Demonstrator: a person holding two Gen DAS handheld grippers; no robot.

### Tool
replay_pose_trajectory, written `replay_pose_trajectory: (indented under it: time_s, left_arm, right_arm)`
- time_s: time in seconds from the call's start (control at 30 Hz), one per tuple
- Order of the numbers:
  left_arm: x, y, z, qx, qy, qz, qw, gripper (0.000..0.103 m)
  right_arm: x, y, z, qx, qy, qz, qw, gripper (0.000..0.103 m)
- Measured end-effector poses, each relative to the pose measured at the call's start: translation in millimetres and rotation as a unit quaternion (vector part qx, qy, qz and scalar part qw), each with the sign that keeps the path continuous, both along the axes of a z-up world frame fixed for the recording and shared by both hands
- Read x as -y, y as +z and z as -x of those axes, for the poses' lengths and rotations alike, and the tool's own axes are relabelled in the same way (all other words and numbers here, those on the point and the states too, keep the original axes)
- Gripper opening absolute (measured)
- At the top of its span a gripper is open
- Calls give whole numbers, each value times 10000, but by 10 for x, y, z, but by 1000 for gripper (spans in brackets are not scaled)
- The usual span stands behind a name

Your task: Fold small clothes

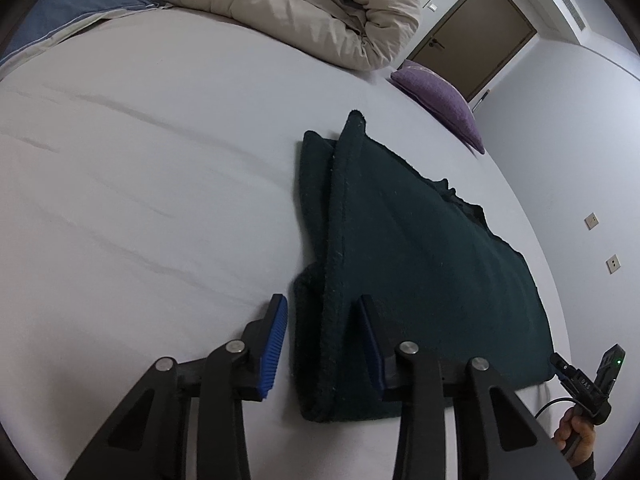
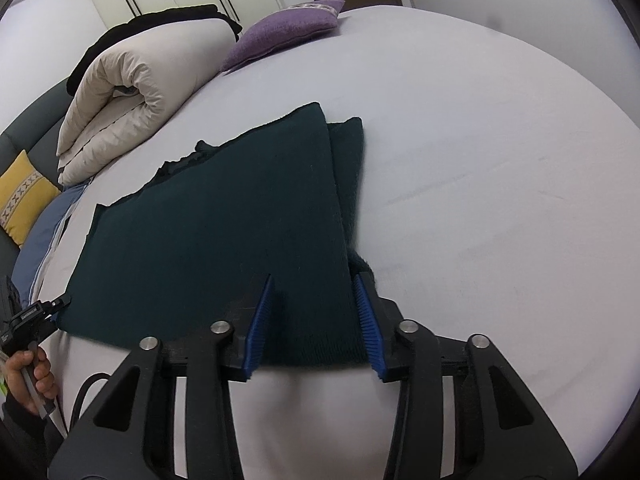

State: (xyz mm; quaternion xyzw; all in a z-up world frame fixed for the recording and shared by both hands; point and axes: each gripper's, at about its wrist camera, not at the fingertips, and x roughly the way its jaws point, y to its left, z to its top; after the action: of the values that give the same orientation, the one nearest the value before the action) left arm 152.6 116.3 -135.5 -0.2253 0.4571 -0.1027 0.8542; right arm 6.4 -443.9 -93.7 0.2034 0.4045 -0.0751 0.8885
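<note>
- Your dark green garment lies partly folded on the pale grey bed sheet, nearer the near edge of the bed than the far one, well apart from the purple cushion and the rolled beige duvet at the far side.
- It looks like a thick, fuzzy knit: soft, limp and fairly light. Expect it to sag and drag when lifted by one point, and the nap should give your pads good friction, so slipping is unlikely.
- It is not fragile, but the stacked layers can slide over each other. Take every layer together or the fold will skew.
- Your left gripper straddles the garment's thick left edge near its near corner; the jaws stand partly spread, with the doubled hem between them. One pad looks close against the cloth, but I cannot tell whether it is really pressing.
- Your right gripper straddles the near right corner likewise, jaws partly spread around the cloth, with no firm pinch visible.
- Those two near corners look like the sensible holds: grip at the hemmed edges, where the fabric is thickest.
- The far edge is ragged and bunched, so lift both corners evenly to keep it from crumpling further.
</note>
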Motion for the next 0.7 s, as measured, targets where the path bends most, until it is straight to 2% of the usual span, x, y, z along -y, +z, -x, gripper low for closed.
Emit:
replay_pose_trajectory:
  time_s: [0.2,0.23,0.27,0.33,0.37,0.4,0.47,0.7]
  left_arm:
    - [98,56,23,56,-114,-267,9996,40]
    - [123,48,25,50,-161,-338,9993,38]
    - [146,40,28,63,-194,-392,9990,28]
    - [165,34,26,68,-226,-456,9987,17]
    - [164,41,27,86,-221,-463,9986,14]
    - [163,49,28,97,-218,-475,9986,13]
    - [164,55,27,106,-211,-477,9986,11]
    - [165,129,58,213,-242,-576,9978,8]
  right_arm:
    - [68,7,37,-27,-151,-40,9999,37]
    - [59,-6,27,-79,-116,-22,9999,37]
    - [44,-14,21,-115,-86,6,9999,37]
    - [6,-14,17,-138,-6,108,9998,32]
    - [-4,-4,22,-125,-26,164,9998,24]
    - [-5,12,35,-106,-76,224,9997,15]
    - [10,46,55,-57,-110,230,9997,7]
    - [-107,263,118,188,-22,620,9979,5]
